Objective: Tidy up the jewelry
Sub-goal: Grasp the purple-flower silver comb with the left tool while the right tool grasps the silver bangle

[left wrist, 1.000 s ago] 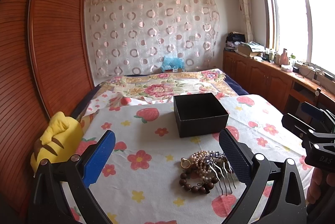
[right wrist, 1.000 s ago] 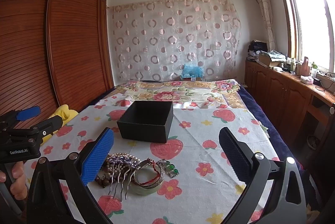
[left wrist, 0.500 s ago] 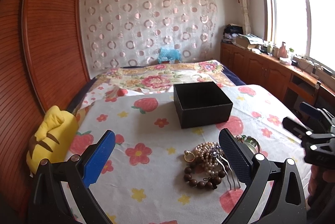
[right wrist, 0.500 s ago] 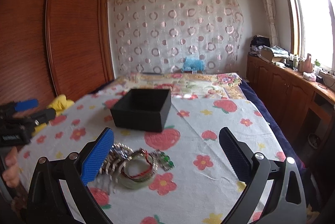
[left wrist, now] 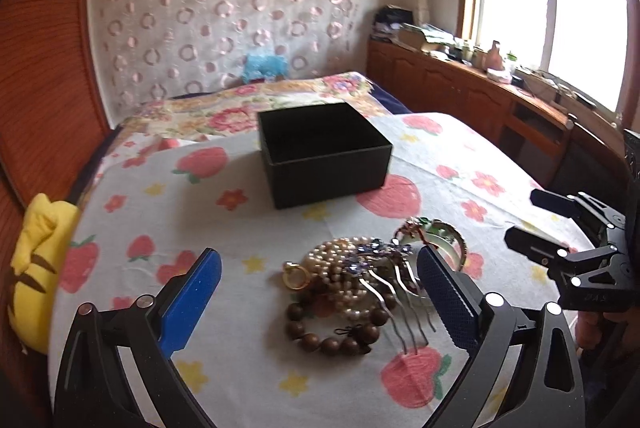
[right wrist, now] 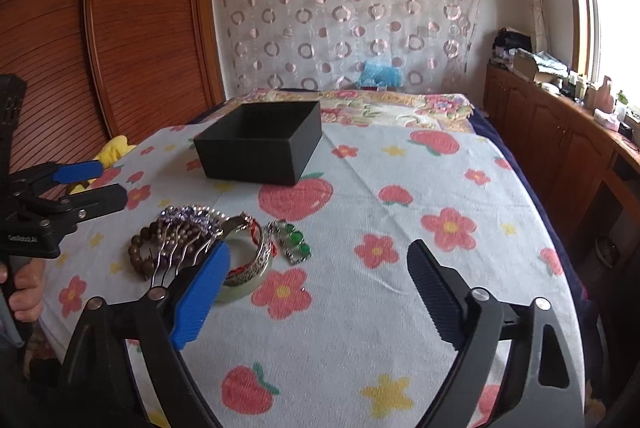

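Bare cloth (right wrist: 400,260) right of the jewelry pile (right wrist: 208,240); black box (right wrist: 260,151) stands behind.

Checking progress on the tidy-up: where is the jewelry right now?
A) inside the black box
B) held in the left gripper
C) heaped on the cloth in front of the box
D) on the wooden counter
C: the jewelry pile lies on the flowered cloth, nearer the camera than the empty-looking black box; both grippers are open.

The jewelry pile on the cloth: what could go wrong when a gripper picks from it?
The hair comb lies across the pearl strand and touches the wooden bead bracelet, so lifting one may drag others. The gold ring is small and might slip from the open left gripper.
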A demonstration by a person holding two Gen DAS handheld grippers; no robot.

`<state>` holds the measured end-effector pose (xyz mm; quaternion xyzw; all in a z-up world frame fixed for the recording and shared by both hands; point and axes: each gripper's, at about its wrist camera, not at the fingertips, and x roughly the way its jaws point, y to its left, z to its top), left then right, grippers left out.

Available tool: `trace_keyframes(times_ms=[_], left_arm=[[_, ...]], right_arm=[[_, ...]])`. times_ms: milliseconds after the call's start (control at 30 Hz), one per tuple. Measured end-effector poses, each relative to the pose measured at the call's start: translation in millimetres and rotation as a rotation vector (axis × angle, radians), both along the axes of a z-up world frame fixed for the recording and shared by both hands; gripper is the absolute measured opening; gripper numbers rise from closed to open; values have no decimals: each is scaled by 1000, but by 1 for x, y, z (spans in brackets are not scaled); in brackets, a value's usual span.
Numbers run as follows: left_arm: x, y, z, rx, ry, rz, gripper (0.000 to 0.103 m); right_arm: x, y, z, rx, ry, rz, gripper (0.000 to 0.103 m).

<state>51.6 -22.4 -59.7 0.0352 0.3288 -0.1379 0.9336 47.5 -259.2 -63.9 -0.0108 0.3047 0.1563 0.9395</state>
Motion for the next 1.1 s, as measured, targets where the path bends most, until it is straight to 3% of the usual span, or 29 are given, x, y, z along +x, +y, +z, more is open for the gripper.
trace_keyframes(times_ms=[367,533,667,800,933,1100], left_arm=[[32,-18,-30,-53,160,-125,39],[37,-21,-36,-51,168,-133,38],[33,-19,-33,-46,149,-143,25],[23,-12,-25,-63,113,-121,25],[15,-3,-14,-95,73,-96,25],[8,5,-3,-93,22,-57,25]], right_arm=[[3,6,-7,7,34,39,84],[4,6,-10,15,50,43,84],[6,6,-10,13,53,45,84],[10,8,-10,5,58,61,83],[16,17,-10,-11,78,97,77],[26,33,-15,-35,122,152,57]])
